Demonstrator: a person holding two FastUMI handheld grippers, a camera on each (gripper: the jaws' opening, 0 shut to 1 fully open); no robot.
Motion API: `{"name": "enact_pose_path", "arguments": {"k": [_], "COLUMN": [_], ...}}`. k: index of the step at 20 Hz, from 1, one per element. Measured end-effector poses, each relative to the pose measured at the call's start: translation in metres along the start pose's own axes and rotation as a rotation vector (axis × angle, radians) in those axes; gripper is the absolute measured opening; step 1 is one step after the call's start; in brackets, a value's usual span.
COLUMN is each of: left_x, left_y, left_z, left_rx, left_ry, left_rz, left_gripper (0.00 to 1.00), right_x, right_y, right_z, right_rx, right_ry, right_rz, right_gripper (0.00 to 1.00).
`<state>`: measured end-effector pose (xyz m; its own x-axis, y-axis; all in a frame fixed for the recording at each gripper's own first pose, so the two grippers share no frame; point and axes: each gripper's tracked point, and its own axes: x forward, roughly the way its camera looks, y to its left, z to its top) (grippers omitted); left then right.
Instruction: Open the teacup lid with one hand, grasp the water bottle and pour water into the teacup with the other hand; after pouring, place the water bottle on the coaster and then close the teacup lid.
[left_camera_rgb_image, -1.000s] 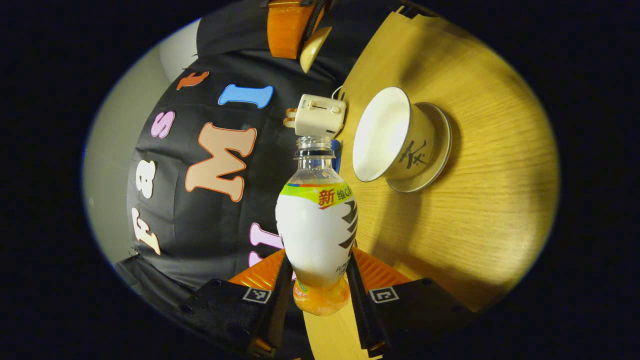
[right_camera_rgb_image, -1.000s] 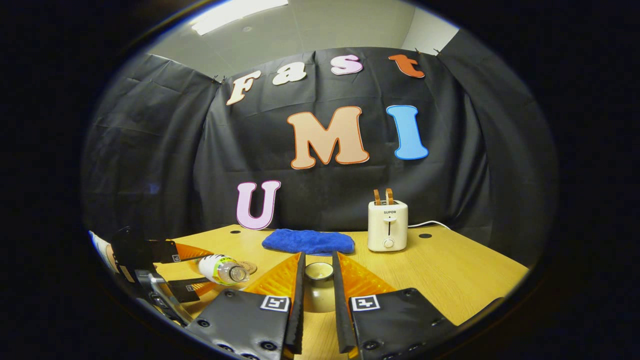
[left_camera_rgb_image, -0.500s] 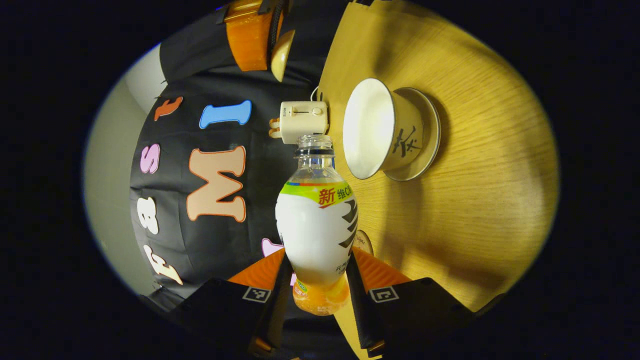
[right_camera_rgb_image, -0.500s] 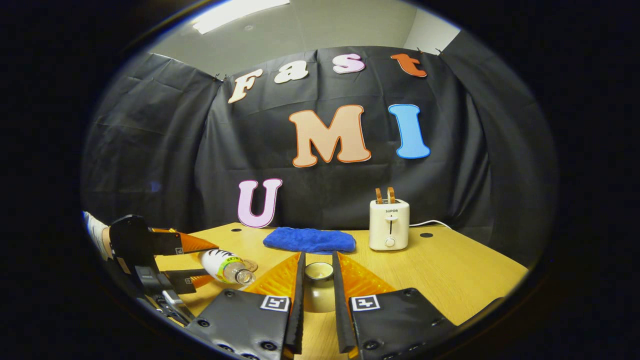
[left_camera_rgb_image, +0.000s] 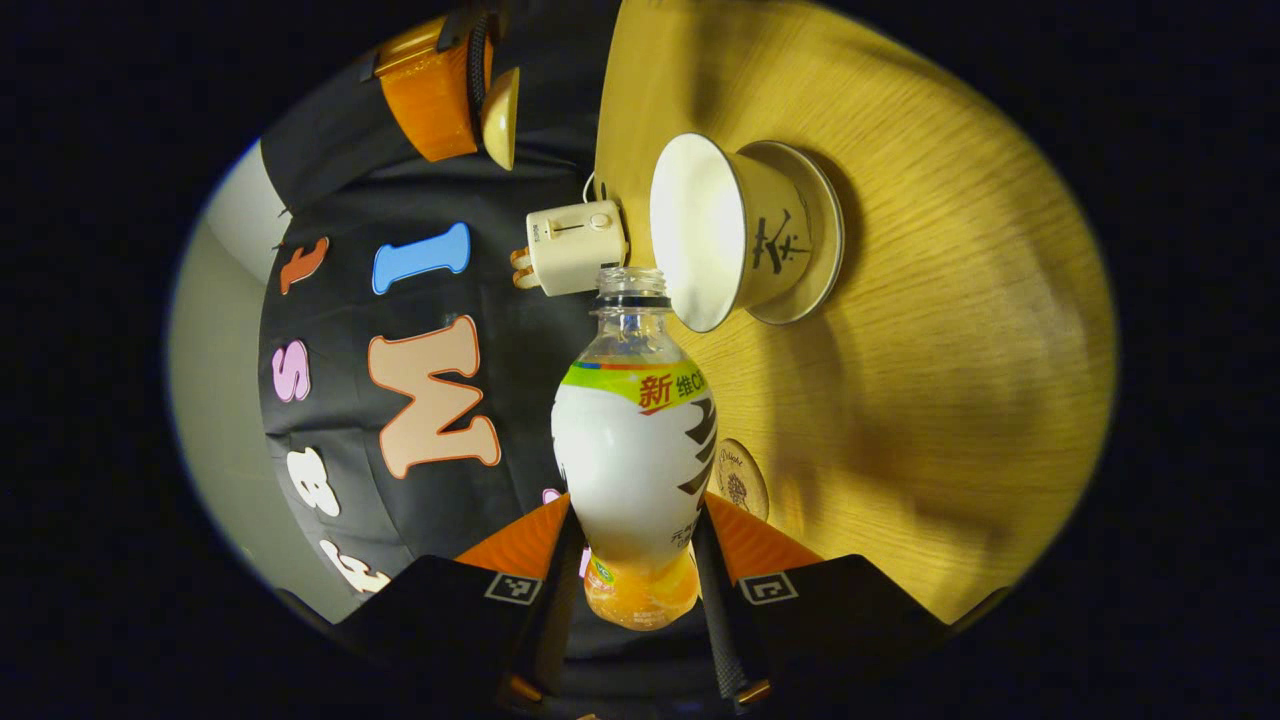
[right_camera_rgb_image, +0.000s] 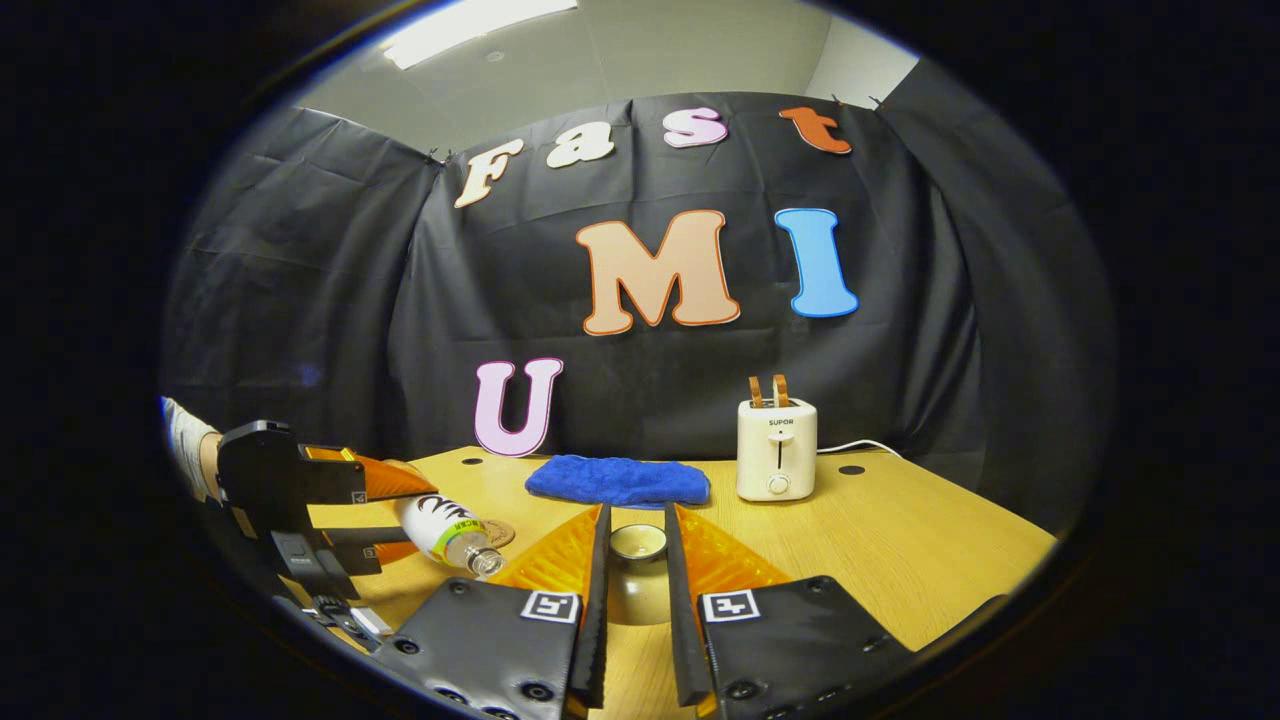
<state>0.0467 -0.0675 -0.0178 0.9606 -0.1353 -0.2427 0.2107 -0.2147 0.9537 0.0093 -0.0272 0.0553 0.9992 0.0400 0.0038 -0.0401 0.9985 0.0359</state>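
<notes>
Lid: already off the teacup (left_camera_rgb_image: 735, 235); the right gripper (right_camera_rgb_image: 636, 600) had its fingers closed on the lid's knob (right_camera_rgb_image: 638, 543), with the lid (right_camera_rgb_image: 632, 598) hanging between them; in the left gripper view that gripper held the lid well apart from the teacup, above it and off toward the toaster (left_camera_rgb_image: 572, 246)

Teacup: it stood open on its saucer (left_camera_rgb_image: 820, 240) on the table (left_camera_rgb_image: 950, 380); its white inside looked dry, though a little water at the bottom could not be ruled out

Water bottle: the left gripper (left_camera_rgb_image: 640, 590) had both fingers pressed on the lower body of the water bottle (left_camera_rgb_image: 635, 450); the bottle was uncapped and tipped over, seen lying nearly level with its mouth slightly down in the right gripper view (right_camera_rgb_image: 448, 530); its mouth sat just beside the teacup's rim, seemingly not yet over the opening

Pour: by the look of it just about to begin; no stream showed at the mouth, and the orange liquid sat at the bottle's base end

Coaster: it (left_camera_rgb_image: 741, 478) lay bare on the table, on the near side of the teacup from the left gripper, apart from the saucer

Done: lid lifted, bottle grasped and brought to the teacup

Left: pouring into the teacup; setting the bottle on the coaster; putting the lid back on the teacup
</notes>
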Motion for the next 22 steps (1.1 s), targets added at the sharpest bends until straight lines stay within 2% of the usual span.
{"name": "enact_pose_path", "arguments": {"k": [22], "left_x": [-0.005], "left_y": [0.023], "left_z": [0.004], "left_rx": [0.272], "left_ry": [0.019], "left_rz": [0.002], "left_gripper": [0.57], "right_x": [-0.003], "right_y": [-0.004], "right_z": [0.009], "right_rx": [0.016], "right_ry": [-0.018], "right_rz": [0.002], "right_gripper": [0.30]}}
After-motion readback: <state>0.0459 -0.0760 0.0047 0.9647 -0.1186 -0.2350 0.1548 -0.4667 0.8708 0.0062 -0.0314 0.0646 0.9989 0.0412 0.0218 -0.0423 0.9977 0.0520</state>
